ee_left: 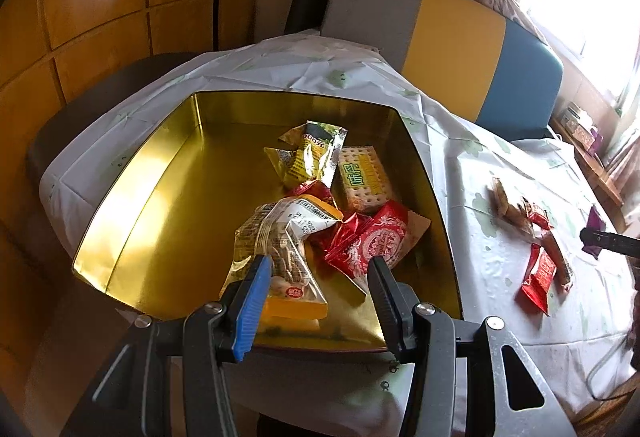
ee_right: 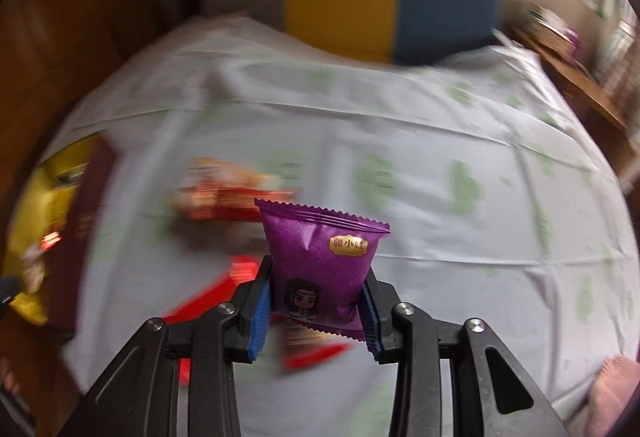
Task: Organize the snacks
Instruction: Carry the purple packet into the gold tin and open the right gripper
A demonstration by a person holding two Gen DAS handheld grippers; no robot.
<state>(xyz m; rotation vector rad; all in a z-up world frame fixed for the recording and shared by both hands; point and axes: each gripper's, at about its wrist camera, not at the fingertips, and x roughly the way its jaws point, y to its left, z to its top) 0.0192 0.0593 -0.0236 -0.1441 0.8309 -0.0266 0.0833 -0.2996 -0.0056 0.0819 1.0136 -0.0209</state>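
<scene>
Left wrist view: our left gripper [ee_left: 320,269] hangs over the gold tin [ee_left: 132,205] with its fingers apart, gripping nothing, a clear peanut packet [ee_left: 280,257] just below them. Red packets [ee_left: 372,237] lie in the tin; more snacks [ee_left: 540,273] lie on the tabletop [ee_left: 492,173] to the right. Our right gripper [ee_right: 320,301] is clamped on a purple packet [ee_right: 320,257], above the tabletop.
</scene>
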